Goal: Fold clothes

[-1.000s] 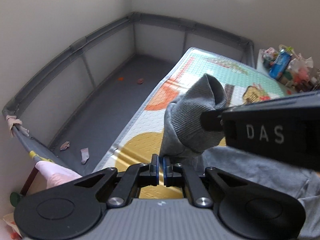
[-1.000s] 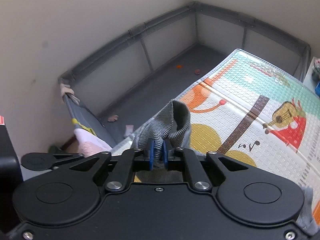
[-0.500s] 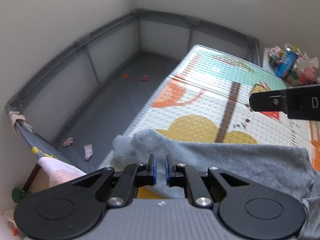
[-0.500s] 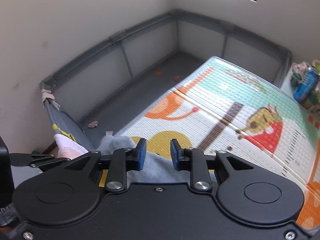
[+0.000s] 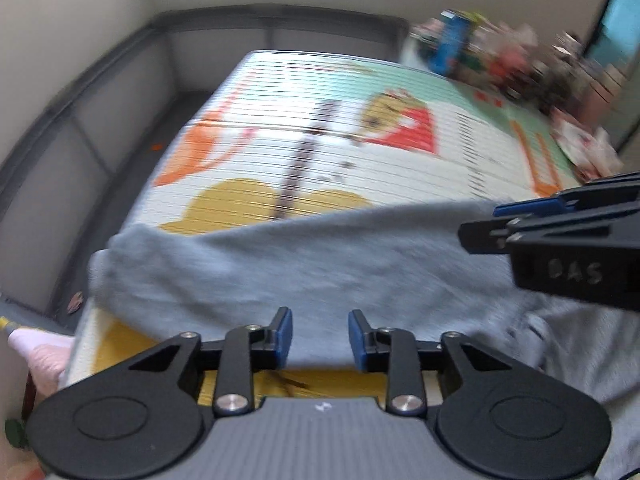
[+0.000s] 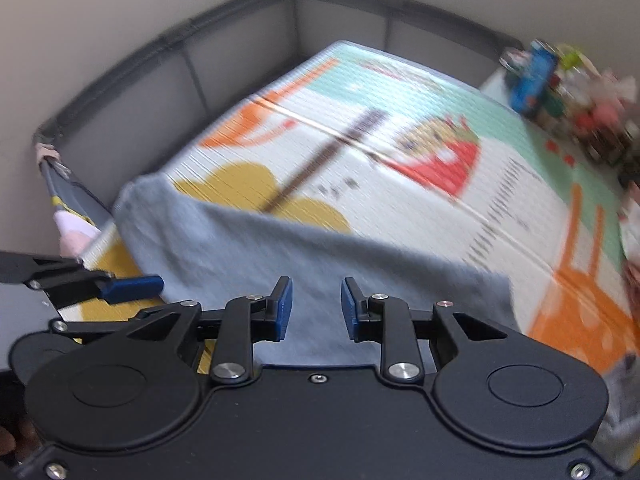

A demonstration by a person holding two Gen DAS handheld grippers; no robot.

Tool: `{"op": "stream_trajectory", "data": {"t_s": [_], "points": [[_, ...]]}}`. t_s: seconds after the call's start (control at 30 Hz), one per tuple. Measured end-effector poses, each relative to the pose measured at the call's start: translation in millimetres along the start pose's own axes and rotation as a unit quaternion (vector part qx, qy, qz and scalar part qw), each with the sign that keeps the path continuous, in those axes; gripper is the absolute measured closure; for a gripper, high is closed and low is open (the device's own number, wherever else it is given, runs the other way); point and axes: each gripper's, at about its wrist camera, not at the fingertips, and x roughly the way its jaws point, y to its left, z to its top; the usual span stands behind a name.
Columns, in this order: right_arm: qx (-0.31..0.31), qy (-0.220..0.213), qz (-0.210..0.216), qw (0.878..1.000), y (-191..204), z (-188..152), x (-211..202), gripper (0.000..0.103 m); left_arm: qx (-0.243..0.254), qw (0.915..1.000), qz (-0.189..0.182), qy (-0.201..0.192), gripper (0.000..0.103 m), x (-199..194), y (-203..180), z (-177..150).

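A grey garment (image 5: 280,276) lies spread flat across the near part of a colourful play mat (image 5: 340,128). My left gripper (image 5: 320,338) hangs open just above the cloth's near edge, nothing between its blue pads. In the right wrist view the same grey garment (image 6: 280,256) stretches from the mat's left edge to the right. My right gripper (image 6: 316,308) is open over it and holds nothing. The right gripper's body (image 5: 568,240) shows at the right of the left wrist view. The left gripper's fingers (image 6: 132,286) show at the left of the right wrist view. Both views are motion-blurred.
A grey padded playpen fence (image 5: 100,92) rings the floor, with a strip of grey floor left of the mat. Toys and packages (image 5: 500,52) crowd the far right corner. A pink and white cloth (image 5: 36,348) hangs by the near left.
One second ago both grippers were shut on the garment's ribbed edge, held up. They opened, the cloth dropped flat on the mat, and both views swung right.
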Motion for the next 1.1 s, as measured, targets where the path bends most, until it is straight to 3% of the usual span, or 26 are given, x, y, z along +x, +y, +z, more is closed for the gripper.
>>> {"op": "stream_trajectory", "data": {"t_s": [0.2, 0.47, 0.77, 0.97, 1.1], "points": [[0.013, 0.028, -0.024, 0.999, -45.1, -60.7, -10.1, 0.070, 0.068, 0.9971, -0.031, 0.009, 0.056, 7.1, -66.2, -19.2], [0.044, 0.066, -0.048, 0.996, -86.5, -118.1, -6.3, 0.070, 0.112, 0.9913, -0.060, 0.033, 0.055, 27.6, -113.4, -48.4], [0.088, 0.091, -0.041, 0.991, -101.2, -125.0, 17.2, 0.070, 0.138, 0.9856, -0.086, 0.045, 0.051, 52.0, -144.4, -73.2], [0.126, 0.100, -0.027, 0.987, -102.3, -121.6, 32.3, 0.069, 0.118, 0.9867, -0.104, 0.042, 0.051, 61.4, -142.6, -75.7], [0.137, 0.099, -0.018, 0.985, -99.9, -118.9, 35.4, 0.066, 0.107, 0.9871, -0.113, 0.035, 0.060, 61.9, -139.1, -74.9]]}}
